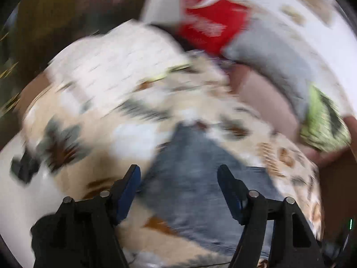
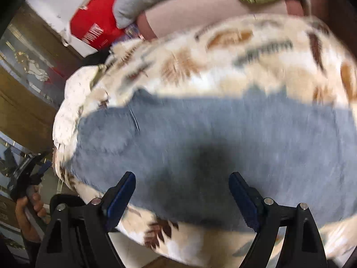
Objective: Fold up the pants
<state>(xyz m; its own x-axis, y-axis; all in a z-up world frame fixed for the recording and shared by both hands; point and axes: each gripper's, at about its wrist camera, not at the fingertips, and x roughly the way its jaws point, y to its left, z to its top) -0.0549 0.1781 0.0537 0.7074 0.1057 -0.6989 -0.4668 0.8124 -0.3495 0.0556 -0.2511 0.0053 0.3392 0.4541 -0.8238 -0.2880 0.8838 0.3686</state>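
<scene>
Nearest, the right tool hangs wide and empty just over the blue denim pants, which lie flat on a leaf-print blanket. The left tool is also wide, holding nothing, above one end of the denim. Judgement: pinch both layers at an edge, lift evenly, keep the blanket out.

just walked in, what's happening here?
A person with a handheld gripper in each hand is folding blue denim pants spread on a leaf-patterned blanket. Both grippers are open and hold nothing: the right gripper hovers above the middle of the denim, the left gripper over one end of it. In the right wrist view the left hand shows off the blanket's edge. Other clothes are piled behind. Both views are motion-blurred, so fold progress is unclear.
</scene>
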